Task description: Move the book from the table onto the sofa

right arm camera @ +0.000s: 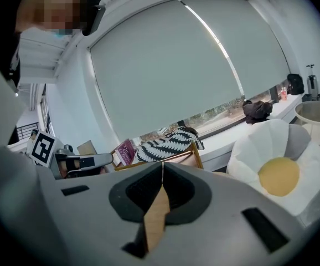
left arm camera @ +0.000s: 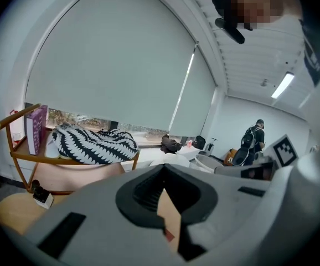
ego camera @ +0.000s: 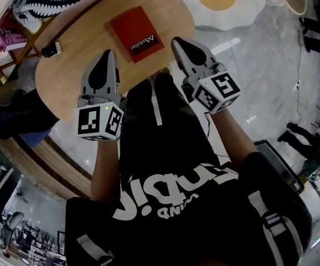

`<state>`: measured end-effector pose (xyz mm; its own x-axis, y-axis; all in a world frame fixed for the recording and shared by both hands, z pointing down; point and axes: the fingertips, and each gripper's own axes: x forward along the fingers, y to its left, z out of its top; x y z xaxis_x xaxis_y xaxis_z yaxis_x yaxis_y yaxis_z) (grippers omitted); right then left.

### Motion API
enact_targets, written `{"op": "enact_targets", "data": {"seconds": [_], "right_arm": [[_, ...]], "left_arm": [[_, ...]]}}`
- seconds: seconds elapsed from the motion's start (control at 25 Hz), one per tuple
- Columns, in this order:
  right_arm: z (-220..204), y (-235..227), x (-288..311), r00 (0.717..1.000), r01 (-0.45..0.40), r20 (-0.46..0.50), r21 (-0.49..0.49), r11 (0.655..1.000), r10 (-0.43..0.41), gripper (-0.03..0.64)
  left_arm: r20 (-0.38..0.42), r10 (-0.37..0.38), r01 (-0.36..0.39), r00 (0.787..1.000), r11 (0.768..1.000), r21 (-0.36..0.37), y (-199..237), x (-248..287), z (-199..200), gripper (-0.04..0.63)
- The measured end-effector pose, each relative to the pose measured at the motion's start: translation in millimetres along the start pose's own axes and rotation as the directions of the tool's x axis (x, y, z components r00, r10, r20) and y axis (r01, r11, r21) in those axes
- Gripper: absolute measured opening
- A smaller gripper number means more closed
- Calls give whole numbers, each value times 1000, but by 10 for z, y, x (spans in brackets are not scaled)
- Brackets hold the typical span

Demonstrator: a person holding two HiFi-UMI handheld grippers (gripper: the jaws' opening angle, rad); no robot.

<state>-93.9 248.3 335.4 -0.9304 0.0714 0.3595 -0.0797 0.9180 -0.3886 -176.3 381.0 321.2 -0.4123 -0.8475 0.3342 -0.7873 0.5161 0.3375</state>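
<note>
Red flat book (ego camera: pixel 137 33): lying on the round wooden table (ego camera: pixel 82 35), untouched.
Left gripper (ego camera: pixel 107 54): jaws together, empty, near the book.
Right gripper (ego camera: pixel 177 41): jaws together, empty, beside the book.
Progress: nothing done yet; grasp, lift and carry to the sofa all remain.

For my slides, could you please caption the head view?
Left claw and right claw, both shut and empty, hover above the wooden table near the red book.

Red book (ego camera: pixel 137 33) with white lettering, lying flat, cover up, askew on the round wooden table (ego camera: pixel 71 71)
</note>
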Motion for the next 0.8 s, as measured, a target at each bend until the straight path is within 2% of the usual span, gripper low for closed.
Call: {"op": "enact_targets", "data": {"seconds": [0.36,0.8], "right_arm": [[-445,-312,432,1000,0,-27,-14,1000,0,3],[-1153,-553,770,998,-21,-54,-40,999,18,3]], "left_arm": [[-9,35,-35,999,997,-68,305,273,-587,9],[-36,21,-24,999,996,-83,506,616,-1415,9]]}}
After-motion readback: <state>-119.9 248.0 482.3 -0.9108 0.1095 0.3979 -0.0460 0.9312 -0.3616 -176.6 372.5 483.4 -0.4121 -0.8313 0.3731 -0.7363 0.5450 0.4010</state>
